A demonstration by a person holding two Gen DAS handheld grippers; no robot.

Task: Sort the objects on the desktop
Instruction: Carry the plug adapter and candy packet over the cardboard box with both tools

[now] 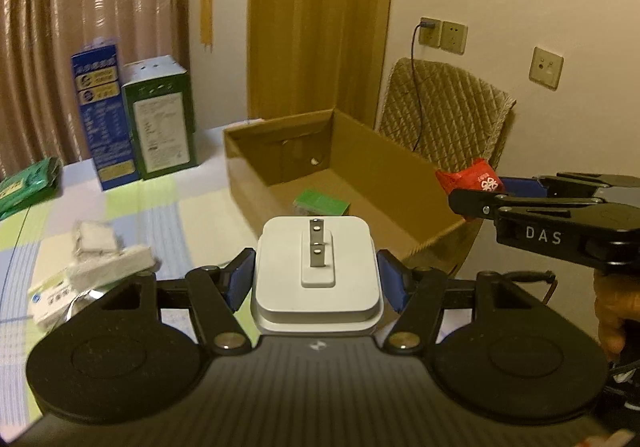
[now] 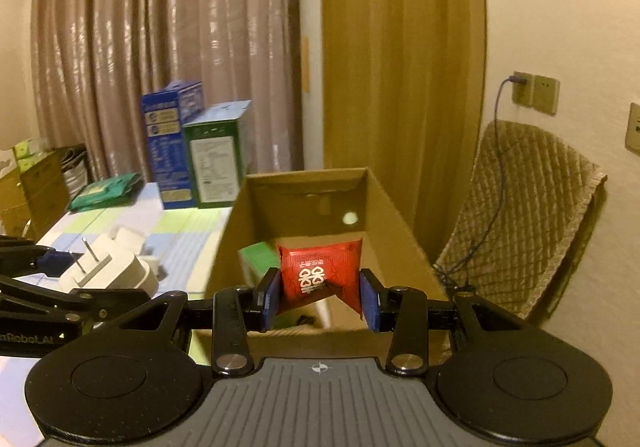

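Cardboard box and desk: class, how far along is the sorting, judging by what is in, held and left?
Done: a green box lies in the cardboard box. In hand: the left hand-held gripper grips a white charger; the right hand-held gripper holds a red packet over the box. Left: white items on the desk.

Charger (image 1: 316, 271): smooth matt white plastic, two shiny metal prongs. Red sachet (image 2: 320, 275): glossy crinkled foil-like film. Open box (image 1: 352, 167): matt brown corrugated cardboard. Upright cartons (image 1: 136, 119): printed paperboard, slight sheen. Counter (image 1: 168, 215): checked cloth cover, matt. Left gripper (image 1: 316, 283) body: black matt plastic, ribbed; blue pads on jaws.
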